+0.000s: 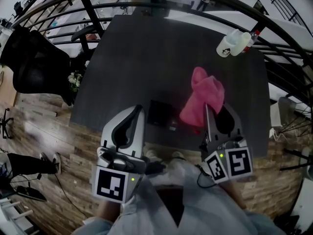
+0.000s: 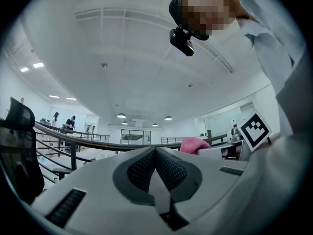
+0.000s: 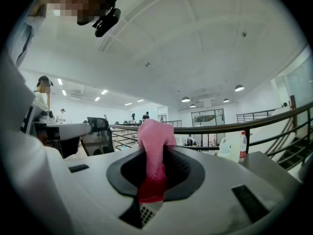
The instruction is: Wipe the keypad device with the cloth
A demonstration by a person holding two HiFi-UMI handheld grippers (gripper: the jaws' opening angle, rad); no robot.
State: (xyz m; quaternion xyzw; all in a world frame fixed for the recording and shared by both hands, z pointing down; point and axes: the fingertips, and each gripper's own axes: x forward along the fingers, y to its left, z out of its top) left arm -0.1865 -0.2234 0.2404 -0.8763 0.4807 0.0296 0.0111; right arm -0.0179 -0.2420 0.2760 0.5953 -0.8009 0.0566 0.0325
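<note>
the right hand-held gripper (image 3: 156, 155) is pinching the pink cloth (image 1: 203, 99) — its jaws clamp a narrow fold low in the fabric, and the rest bunches in a loose lump past the tips. the left hand-held gripper (image 2: 155, 150) has its jaws pressed together with nothing between them. both are tilted upward, away from the work. the keypad device (image 1: 160, 114) lies flat on the dark tabletop (image 1: 146, 58) close to its near edge, between the two grippers in the head view and just beside the cloth's lower end. whether cloth and device touch i cannot tell, and the keys are too dark to make out. the wiping looks not yet begun.

what could go wrong, as i judge it: the grip takes only a thin fold, so dragging the cloth across the keys could tug it out of the jaws. the lump is loose, so it may skim the device with one corner and miss most of its face. nothing pins the device — a firm stroke toward the person could push it off the near edge unless the left one comes down to steady it. the white jug (image 1: 230, 44) at the far corner stands well apart, out of the stroke's way
</note>
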